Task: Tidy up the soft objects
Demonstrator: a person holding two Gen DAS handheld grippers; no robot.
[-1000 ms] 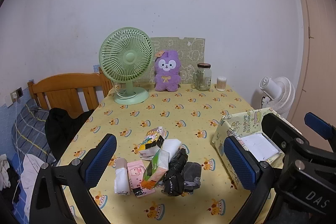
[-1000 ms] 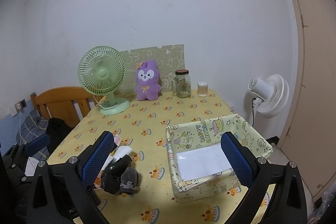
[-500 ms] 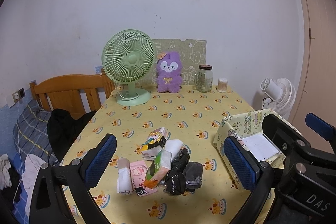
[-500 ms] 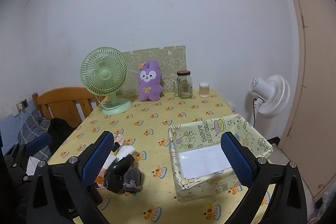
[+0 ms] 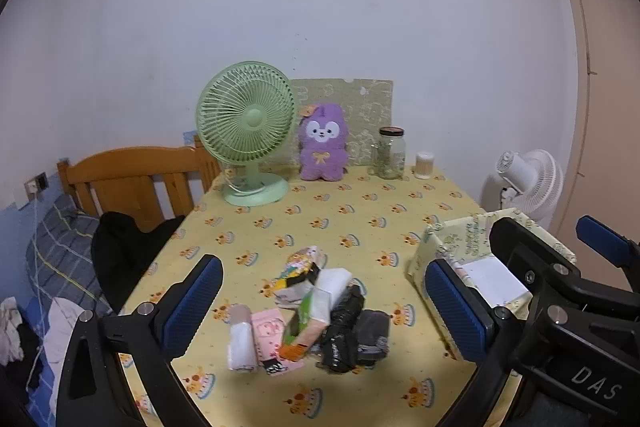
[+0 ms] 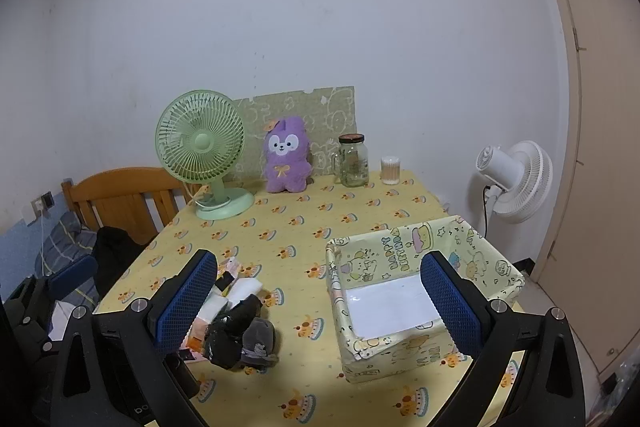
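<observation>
A heap of soft things (image 5: pixel 310 311) lies near the front of the yellow-clothed table: a white roll (image 5: pixel 241 345), a pink packet (image 5: pixel 269 331), tissue packs, a black bundle (image 5: pixel 343 327) and a grey sock (image 5: pixel 373 330). The same heap (image 6: pixel 236 323) shows in the right wrist view. A yellow cartoon-print box (image 6: pixel 420 291) with a white floor stands to the heap's right, also seen as the box (image 5: pixel 472 263) in the left wrist view. My left gripper (image 5: pixel 324 311) hovers open over the heap. My right gripper (image 6: pixel 318 303) is open between heap and box. Neither holds anything.
At the table's back stand a green desk fan (image 5: pixel 250 131), a purple plush toy (image 5: pixel 323 143), a glass jar (image 5: pixel 391 153) and a small white pot (image 5: pixel 424 165). A wooden chair (image 5: pixel 132 179) with dark clothing is left. A white floor fan (image 6: pixel 514 179) stands right.
Both cameras have drawn back and risen slightly, so the table and heap sit a little lower and farther. Both grippers stay open; nothing on the table moved.
</observation>
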